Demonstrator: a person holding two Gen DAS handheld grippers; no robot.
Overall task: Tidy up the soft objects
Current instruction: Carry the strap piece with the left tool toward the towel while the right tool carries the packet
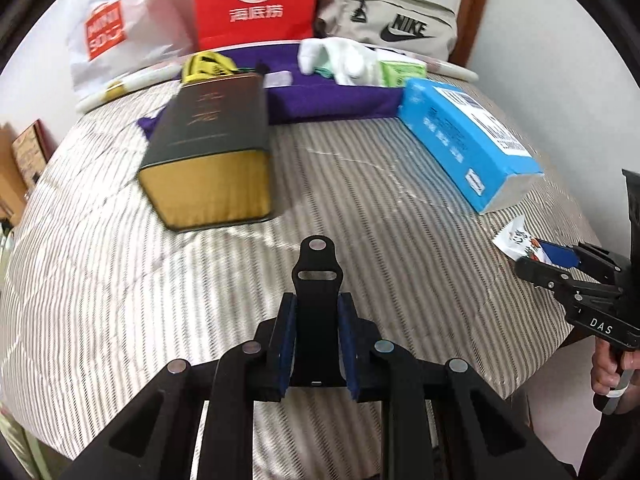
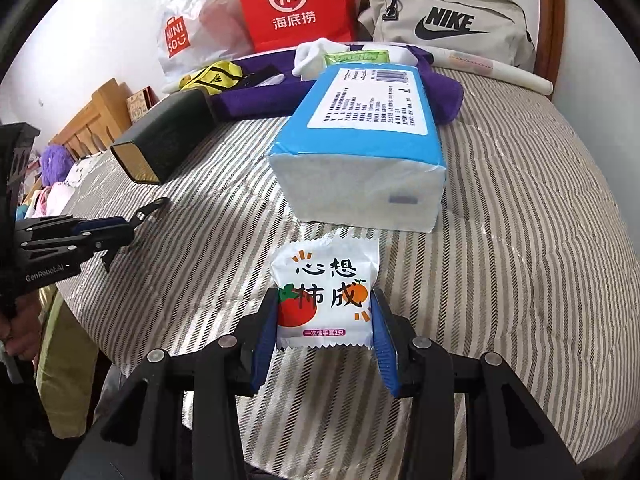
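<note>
My left gripper is shut on a small black strap piece and holds it above the striped bedcover. My right gripper is shut on a white sachet with tomato and orange pictures, just in front of a blue tissue pack. The sachet also shows at the right of the left wrist view. At the back lie a purple cloth, white gloves and a yellow pouch.
A dark green box with a gold end lies at the left. A red paper bag, a white Miniso bag and a beige Nike bag stand against the wall. The bed edge drops off at the right.
</note>
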